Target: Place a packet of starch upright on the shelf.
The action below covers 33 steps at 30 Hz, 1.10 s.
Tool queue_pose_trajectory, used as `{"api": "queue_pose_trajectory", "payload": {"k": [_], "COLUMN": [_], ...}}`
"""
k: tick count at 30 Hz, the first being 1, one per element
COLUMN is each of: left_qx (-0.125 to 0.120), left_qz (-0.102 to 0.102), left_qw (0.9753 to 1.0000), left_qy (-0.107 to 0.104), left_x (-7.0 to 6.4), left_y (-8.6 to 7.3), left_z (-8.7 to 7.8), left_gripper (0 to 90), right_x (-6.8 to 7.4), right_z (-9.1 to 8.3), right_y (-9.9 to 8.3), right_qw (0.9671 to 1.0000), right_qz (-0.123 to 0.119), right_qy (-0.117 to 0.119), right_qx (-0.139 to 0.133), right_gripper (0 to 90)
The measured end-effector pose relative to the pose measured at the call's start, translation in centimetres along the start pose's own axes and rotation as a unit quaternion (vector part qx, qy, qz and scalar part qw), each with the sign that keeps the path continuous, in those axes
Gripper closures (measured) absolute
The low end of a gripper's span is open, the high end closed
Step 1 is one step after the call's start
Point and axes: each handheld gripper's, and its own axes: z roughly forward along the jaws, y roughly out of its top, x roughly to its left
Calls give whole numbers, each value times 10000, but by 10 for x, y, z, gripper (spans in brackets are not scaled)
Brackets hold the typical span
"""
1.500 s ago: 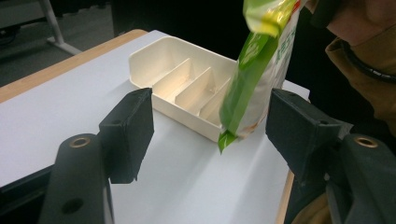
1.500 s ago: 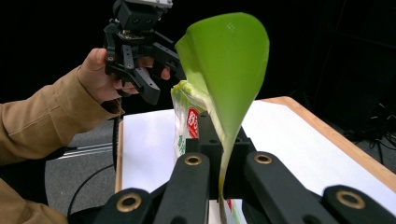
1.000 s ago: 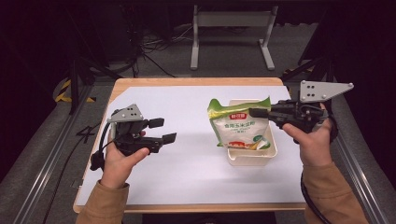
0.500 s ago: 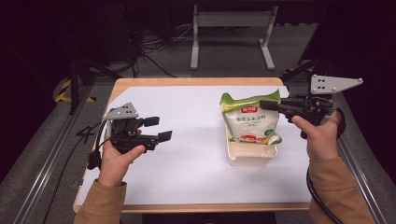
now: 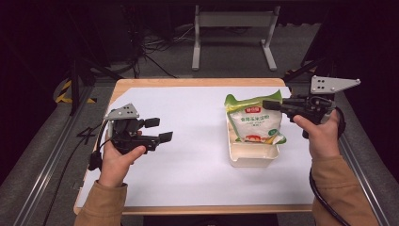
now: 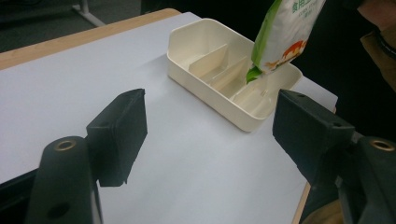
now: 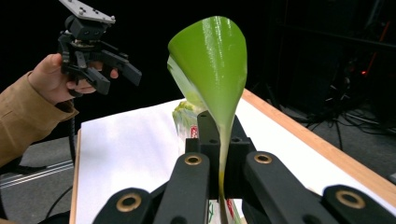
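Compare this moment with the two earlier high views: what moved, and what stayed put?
The right gripper, already shut on the green-topped bag, lifted it from lying slumped over the cream tray to hanging upright, its bottom corner at the tray's end compartment. The tray stayed in place. The left gripper stayed open, holding nothing, hovering at the table's left side.
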Motion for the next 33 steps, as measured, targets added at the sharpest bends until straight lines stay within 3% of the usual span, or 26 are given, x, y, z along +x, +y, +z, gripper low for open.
{"api": "queue_pose_trajectory", "payload": {"k": [15,33], "left_qx": [59,121], "left_qz": [-41,-165], "left_qw": [10000,9998], "left_qy": [0,-4], "left_x": [2,5], "left_y": [-1,-3], "left_z": [1,5], "left_gripper": [269,263], "right_x": [-1,-4], "right_z": [12,25], "right_y": [-15,-38], "right_qw": [9994,9982], "right_qz": [93,264], "right_qy": [290,401], "right_qx": [172,358], "right_gripper": [889,887]}}
